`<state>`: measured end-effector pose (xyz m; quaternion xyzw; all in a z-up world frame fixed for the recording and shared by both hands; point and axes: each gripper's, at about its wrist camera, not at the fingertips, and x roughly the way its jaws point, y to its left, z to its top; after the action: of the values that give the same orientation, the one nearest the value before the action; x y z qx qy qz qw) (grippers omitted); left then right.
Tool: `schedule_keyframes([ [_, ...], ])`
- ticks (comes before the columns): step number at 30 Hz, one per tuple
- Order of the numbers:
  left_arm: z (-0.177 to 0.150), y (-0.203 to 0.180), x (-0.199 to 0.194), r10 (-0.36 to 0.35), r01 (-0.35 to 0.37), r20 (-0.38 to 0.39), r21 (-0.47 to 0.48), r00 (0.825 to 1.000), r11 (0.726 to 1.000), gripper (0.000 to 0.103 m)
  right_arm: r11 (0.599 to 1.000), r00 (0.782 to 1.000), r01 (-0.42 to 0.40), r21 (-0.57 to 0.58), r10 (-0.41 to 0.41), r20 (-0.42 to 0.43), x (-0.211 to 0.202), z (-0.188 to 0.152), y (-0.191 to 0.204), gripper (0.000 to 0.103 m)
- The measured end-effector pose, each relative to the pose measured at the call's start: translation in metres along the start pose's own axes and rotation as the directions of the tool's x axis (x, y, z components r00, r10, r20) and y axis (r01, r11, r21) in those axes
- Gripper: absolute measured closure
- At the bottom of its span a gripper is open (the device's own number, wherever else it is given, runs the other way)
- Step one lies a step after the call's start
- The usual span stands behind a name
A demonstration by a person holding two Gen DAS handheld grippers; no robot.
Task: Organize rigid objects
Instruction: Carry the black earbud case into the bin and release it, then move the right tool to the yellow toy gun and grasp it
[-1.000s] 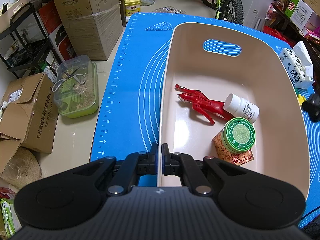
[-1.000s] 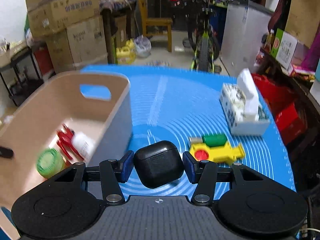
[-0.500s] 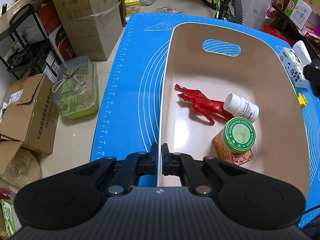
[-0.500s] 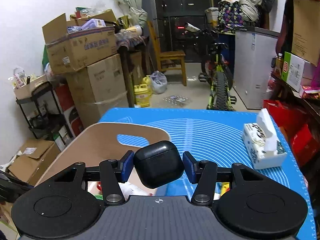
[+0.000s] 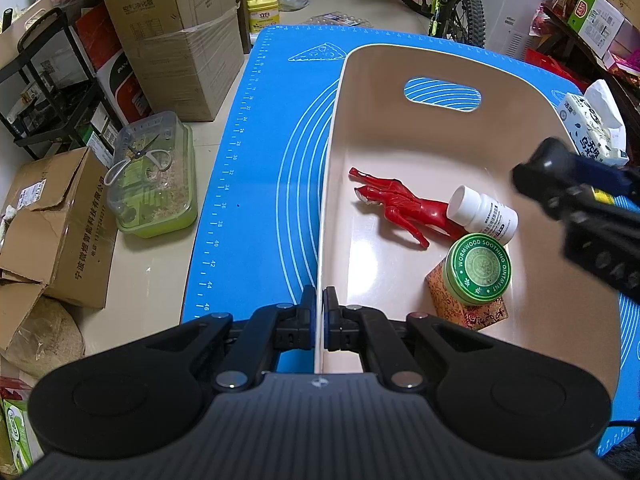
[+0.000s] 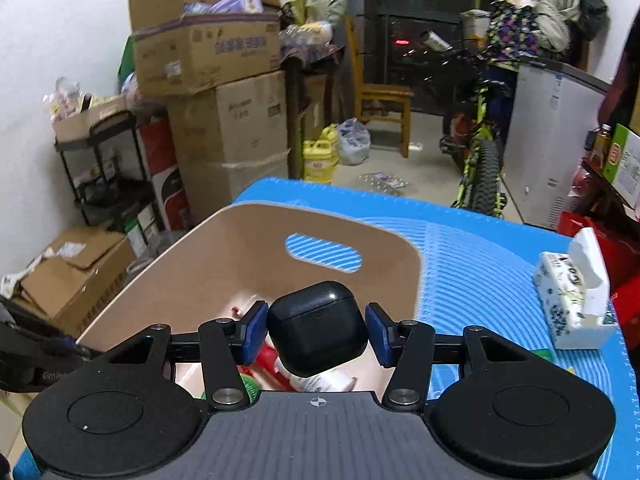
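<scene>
Above bin point(image 6: 192, 264), glossy black case point(image 6: 318, 326)

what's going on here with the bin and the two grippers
A person is tidying small items into a beige bin on a blue mat. The left gripper is clamped on the bin's near rim, steadying it. The right gripper holds a black earbud case over the bin, not yet released. Already inside lie a red figure, a white pill bottle, and a green ointment tin sitting on a patterned box. A tissue pack sits on the mat outside.
</scene>
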<state>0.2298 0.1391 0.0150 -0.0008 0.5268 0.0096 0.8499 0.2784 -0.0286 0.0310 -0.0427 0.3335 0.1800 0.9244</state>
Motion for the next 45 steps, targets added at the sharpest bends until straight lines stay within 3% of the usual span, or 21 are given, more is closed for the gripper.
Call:
schedule_keyframes([
  [14,0.0,0.0,0.0,0.004,-0.004,0.004,0.004,1.0,1.0,0.098,0.999,0.989,-0.013,-0.047,0.006,-0.147,0.03,-0.012,0.013,0.043],
  [19,0.001,0.001,0.0,0.003,-0.003,0.003,0.001,1.0,1.0,0.098,0.999,0.991,-0.016,-0.046,0.01,-0.137,0.025,-0.012,0.014,0.038],
  [28,0.0,0.001,0.0,0.004,-0.004,0.004,0.002,1.0,1.0,0.098,0.999,0.999,-0.012,0.031,0.013,-0.048,-0.006,0.005,-0.006,0.031],
  [37,0.0,0.001,0.0,0.002,-0.002,0.005,0.005,1.0,1.0,0.098,0.992,0.995,0.104,0.065,-0.104,-0.005,-0.028,0.019,-0.057,0.028],
  [45,0.0,0.0,0.0,0.008,-0.008,0.007,0.005,1.0,1.0,0.098,0.96,0.97,0.243,0.142,-0.238,-0.055,-0.028,0.007,-0.133,0.026],
])
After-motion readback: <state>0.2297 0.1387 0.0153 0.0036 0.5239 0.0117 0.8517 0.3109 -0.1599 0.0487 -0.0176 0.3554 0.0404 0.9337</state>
